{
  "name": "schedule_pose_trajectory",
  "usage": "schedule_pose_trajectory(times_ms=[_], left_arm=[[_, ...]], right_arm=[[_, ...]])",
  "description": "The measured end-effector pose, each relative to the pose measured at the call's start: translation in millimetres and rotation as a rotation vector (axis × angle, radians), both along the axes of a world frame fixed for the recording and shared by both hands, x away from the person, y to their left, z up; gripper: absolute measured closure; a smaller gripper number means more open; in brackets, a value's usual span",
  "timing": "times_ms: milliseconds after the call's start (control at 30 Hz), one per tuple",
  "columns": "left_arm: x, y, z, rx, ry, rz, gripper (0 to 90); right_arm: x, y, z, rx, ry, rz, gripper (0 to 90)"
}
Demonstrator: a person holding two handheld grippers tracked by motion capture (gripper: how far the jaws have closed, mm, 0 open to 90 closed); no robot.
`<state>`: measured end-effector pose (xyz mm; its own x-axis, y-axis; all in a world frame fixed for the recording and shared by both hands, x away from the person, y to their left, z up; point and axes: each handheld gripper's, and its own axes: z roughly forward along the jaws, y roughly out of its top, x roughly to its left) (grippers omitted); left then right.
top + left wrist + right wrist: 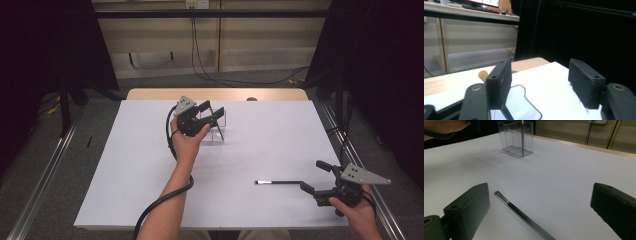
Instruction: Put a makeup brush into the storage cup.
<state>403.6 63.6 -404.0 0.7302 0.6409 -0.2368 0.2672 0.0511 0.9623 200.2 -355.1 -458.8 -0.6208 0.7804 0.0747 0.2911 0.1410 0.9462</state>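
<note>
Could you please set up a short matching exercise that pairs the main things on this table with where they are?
Things:
1. clear plastic compartment holder
2. slim black flat-tipped brush
3. grey pencil with an orange end
4. left claw

Places:
A. standing upright inside the holder
B. lying flat in front of the right claw
C. open just above the holder
D. standing on the white board's far part

Pairs: 1-D, 2-B, 3-A, 4-C

Colours, quick pass

I see a white table sheet [260, 150], black grippers with grey plates, a clear holder [515, 137] far left, and a black-handled, silver-ferruled brush [524, 216] near right.
</note>
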Motion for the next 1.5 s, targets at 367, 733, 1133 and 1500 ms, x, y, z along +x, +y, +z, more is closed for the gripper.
schedule_pose_trajectory(times_ms=[367,733,1133,1500], left_arm=[[-6.4,14.8,7.0,-0.028,0.027,-0.088,16.5],[-15.0,30.2,10.3,-0.038,0.032,-0.104,5.5],[-24.6,47.2,13.4,-0.042,0.024,-0.139,0.0],[-32.6,65.1,13.0,0.003,0.009,-0.136,0.0]], right_arm=[[0.0,0.6,0.5,-0.004,0.0,0.004,1.9],[0.3,2.0,0.7,-0.009,0.0,0.007,1.9],[0.4,4.3,1.4,-0.013,-0.002,0.009,1.9],[2.1,6.8,0.8,-0.01,-0.002,0.014,1.8]])
